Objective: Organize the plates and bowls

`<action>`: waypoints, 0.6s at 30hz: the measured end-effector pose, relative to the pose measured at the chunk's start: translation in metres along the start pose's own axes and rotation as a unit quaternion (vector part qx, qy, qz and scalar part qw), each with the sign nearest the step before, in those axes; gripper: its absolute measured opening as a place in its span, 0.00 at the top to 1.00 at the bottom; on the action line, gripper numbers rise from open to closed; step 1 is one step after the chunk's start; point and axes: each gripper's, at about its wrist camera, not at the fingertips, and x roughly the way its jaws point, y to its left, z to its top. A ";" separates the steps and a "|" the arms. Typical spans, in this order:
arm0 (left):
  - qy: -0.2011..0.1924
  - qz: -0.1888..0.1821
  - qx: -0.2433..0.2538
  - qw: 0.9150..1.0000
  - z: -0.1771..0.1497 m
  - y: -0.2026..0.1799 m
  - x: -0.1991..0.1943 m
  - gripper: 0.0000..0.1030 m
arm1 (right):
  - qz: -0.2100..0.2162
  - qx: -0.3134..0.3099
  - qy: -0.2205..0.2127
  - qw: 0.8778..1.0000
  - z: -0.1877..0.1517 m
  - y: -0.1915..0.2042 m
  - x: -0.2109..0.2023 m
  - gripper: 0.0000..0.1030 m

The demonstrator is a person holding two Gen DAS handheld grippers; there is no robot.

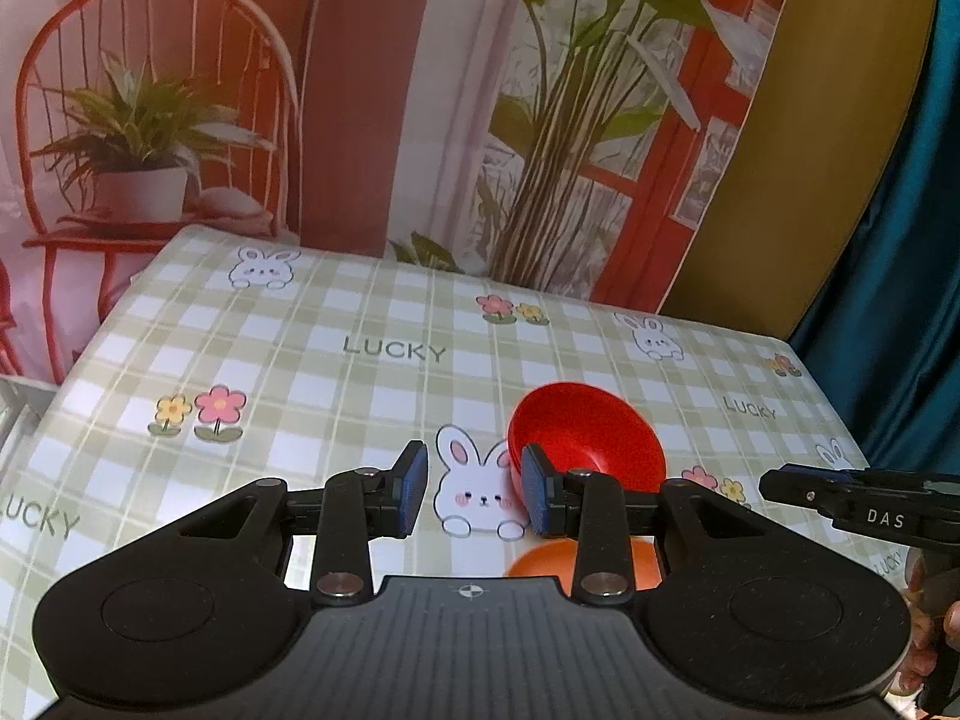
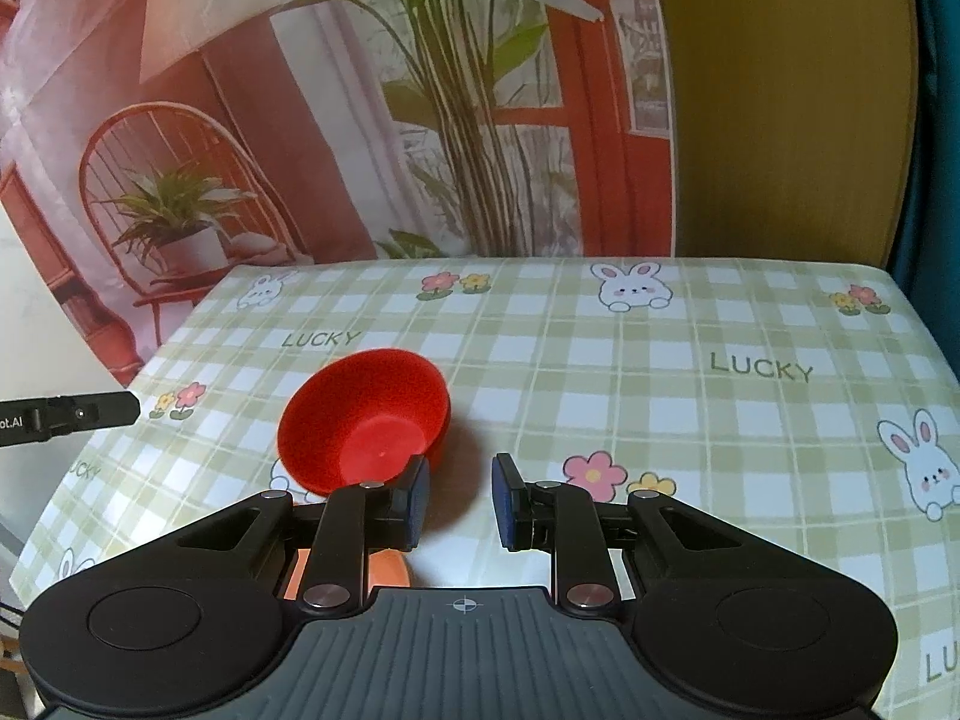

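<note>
A red bowl (image 1: 594, 432) (image 2: 360, 414) lies tilted on the checked tablecloth, its hollow turned towards the cameras. My left gripper (image 1: 474, 492) hangs open above the cloth. Only a printed bunny shows between its blue pads, and its right pad stands in front of the bowl's left rim. My right gripper (image 2: 461, 501) is open too, with bare cloth in the gap and its left finger in front of the bowl's near rim. An orange dish (image 1: 552, 564) (image 2: 393, 570) lies just below the bowl, mostly hidden under the fingers. Each gripper shows at the edge of the other's view.
The table (image 1: 300, 348) (image 2: 660, 390) carries a green-and-white cloth with bunnies, flowers and "LUCKY". A printed backdrop of a chair and plants hangs behind its far edge. A yellow wall and a blue curtain (image 1: 900, 240) stand to the right.
</note>
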 end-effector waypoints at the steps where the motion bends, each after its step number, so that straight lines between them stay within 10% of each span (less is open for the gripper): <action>1: -0.001 0.001 0.002 1.000 0.002 -0.001 0.002 0.65 | -0.001 0.000 0.000 1.000 0.001 -0.001 0.001 0.79; 18: 0.010 -0.013 0.009 1.000 0.012 -0.013 0.041 0.60 | -0.008 0.013 0.005 1.000 0.018 -0.016 0.031 0.79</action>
